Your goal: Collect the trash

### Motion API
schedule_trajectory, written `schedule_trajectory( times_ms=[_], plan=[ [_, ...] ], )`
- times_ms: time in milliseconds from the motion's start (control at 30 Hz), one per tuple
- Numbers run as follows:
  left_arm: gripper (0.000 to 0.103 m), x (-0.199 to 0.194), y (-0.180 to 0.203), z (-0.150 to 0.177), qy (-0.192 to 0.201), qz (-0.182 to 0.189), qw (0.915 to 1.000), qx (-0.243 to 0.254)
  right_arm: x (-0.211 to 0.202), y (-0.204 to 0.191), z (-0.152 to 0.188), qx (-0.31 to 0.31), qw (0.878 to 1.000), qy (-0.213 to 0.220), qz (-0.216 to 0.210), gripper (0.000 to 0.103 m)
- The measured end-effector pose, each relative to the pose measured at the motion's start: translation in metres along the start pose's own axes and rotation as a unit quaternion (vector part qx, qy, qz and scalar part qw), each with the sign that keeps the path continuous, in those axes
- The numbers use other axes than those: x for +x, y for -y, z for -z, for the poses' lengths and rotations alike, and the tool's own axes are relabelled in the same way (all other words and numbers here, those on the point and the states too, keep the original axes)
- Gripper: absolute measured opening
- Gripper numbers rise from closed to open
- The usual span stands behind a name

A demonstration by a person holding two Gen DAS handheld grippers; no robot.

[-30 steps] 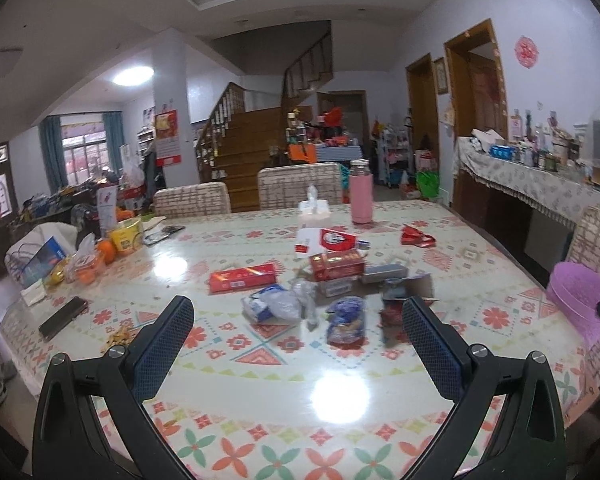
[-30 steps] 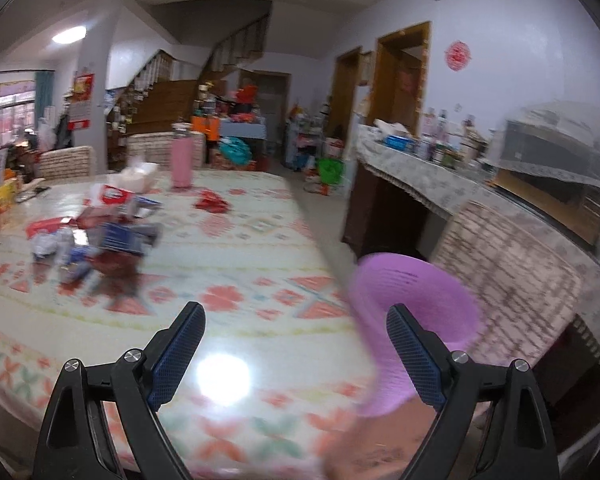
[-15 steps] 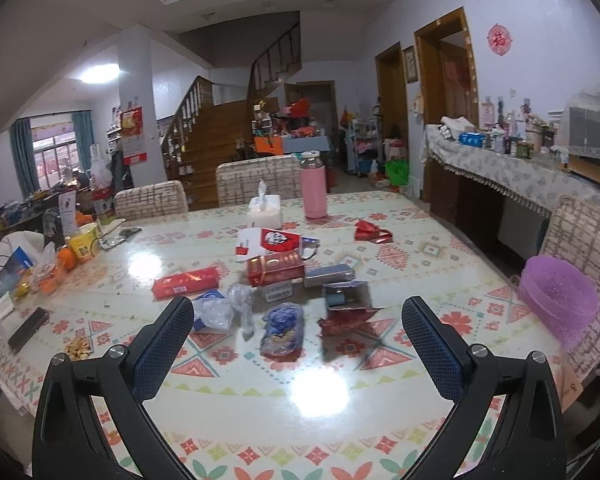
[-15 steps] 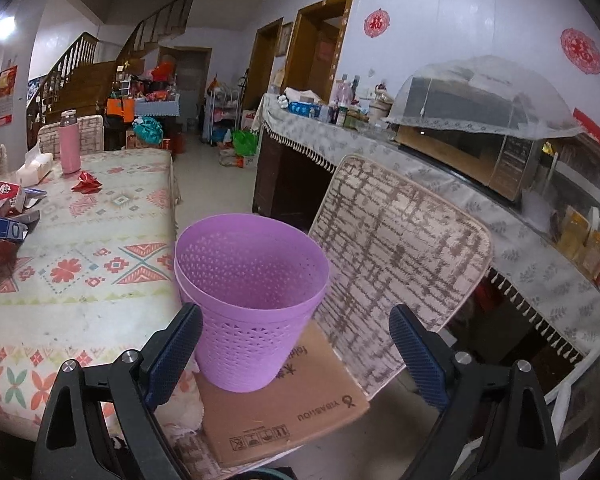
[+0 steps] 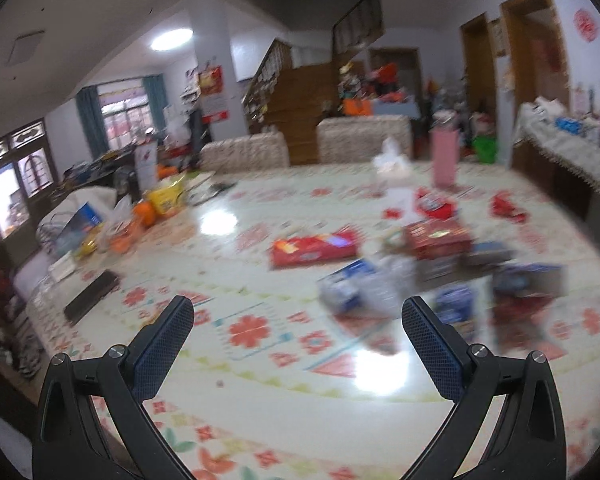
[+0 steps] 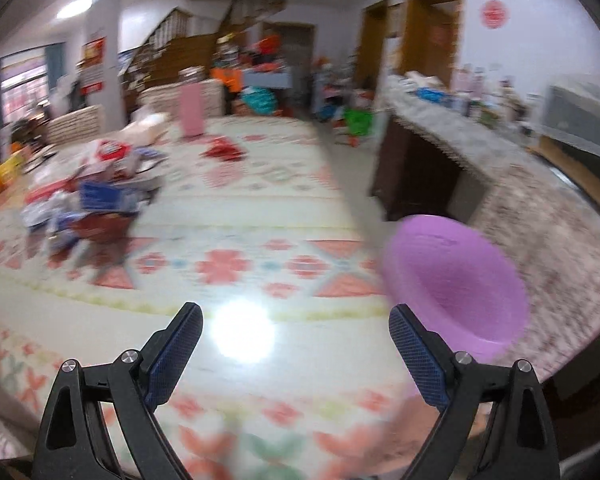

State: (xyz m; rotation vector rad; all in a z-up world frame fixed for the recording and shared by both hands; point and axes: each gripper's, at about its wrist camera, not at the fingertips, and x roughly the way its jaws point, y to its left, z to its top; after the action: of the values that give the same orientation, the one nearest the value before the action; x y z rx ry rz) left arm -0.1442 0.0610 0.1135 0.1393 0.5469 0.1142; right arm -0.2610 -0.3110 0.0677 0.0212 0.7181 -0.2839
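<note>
Both views are motion-blurred. A heap of trash lies on the patterned table (image 5: 260, 360): a red packet (image 5: 314, 247), a red box (image 5: 438, 238), a clear plastic bag with blue print (image 5: 364, 286), a blue wrapper (image 5: 454, 308) and a dark box (image 5: 528, 280). My left gripper (image 5: 298, 316) hovers open and empty just short of the heap. In the right wrist view the same heap (image 6: 96, 204) sits at the left and a purple trash bin (image 6: 456, 280) stands off the table's right edge. My right gripper (image 6: 296, 322) is open, empty, over the table's near edge.
A pink bottle (image 5: 444, 156) and tissue box (image 5: 390, 168) stand at the back. A crumpled red wrapper (image 5: 506, 208) lies far right. A black phone (image 5: 92, 294), oranges (image 5: 146, 214) and bags crowd the left end. Chairs (image 5: 364, 140) line the far side; a covered counter (image 6: 460, 132) runs along the right.
The left gripper has swung left and closer to the table, so the heap now sits right of centre. The right gripper has turned left from the purple bin back toward the table.
</note>
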Motion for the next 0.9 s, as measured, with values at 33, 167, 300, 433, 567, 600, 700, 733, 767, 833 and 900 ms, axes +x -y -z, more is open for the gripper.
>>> schedule_trajectory(
  times_ms=[33, 167, 300, 433, 567, 600, 700, 733, 767, 833, 900],
  plan=[
    [0.103, 0.009, -0.007, 0.002, -0.01, -0.003, 0.9999, -0.002, 0.005, -0.009, -0.003, -0.003, 1.0, -0.004, -0.013, 0.097],
    [0.103, 0.045, -0.027, 0.005, -0.047, 0.006, 0.9988, -0.014, 0.027, -0.047, -0.021, -0.011, 0.998, -0.02, -0.063, 0.097],
    [0.103, 0.076, -0.028, 0.0, -0.072, 0.041, 0.9964, -0.016, 0.047, -0.078, -0.04, -0.013, 0.995, -0.03, -0.096, 0.097],
    [0.103, 0.101, -0.017, -0.009, -0.099, 0.095, 0.9904, -0.021, 0.067, -0.104, -0.058, -0.005, 0.99, -0.04, -0.135, 0.097],
    [0.103, 0.12, -0.002, -0.017, -0.113, 0.142, 0.983, -0.028, 0.08, -0.123, -0.077, 0.003, 0.987, -0.036, -0.156, 0.097],
    [0.103, 0.123, 0.002, -0.019, -0.112, 0.147, 0.9825, -0.025, 0.084, -0.129, -0.081, 0.0, 0.987, -0.033, -0.157, 0.097],
    [0.103, 0.134, 0.017, -0.02, -0.108, 0.152, 0.9825, 0.0, 0.095, -0.142, -0.088, -0.009, 0.986, -0.032, -0.161, 0.097],
    [0.103, 0.137, 0.021, -0.02, -0.11, 0.151, 0.9824, 0.007, 0.1, -0.146, -0.09, -0.01, 0.987, -0.033, -0.16, 0.097],
    [0.103, 0.142, 0.025, -0.021, -0.111, 0.153, 0.9818, 0.013, 0.104, -0.149, -0.094, -0.012, 0.987, -0.032, -0.158, 0.097],
    [0.103, 0.15, 0.031, -0.022, -0.118, 0.158, 0.9802, 0.018, 0.111, -0.154, -0.1, -0.014, 0.988, -0.029, -0.153, 0.097],
    [0.103, 0.158, 0.036, -0.022, -0.129, 0.168, 0.9771, 0.019, 0.118, -0.159, -0.105, -0.013, 0.987, -0.031, -0.154, 0.096]
  ],
)
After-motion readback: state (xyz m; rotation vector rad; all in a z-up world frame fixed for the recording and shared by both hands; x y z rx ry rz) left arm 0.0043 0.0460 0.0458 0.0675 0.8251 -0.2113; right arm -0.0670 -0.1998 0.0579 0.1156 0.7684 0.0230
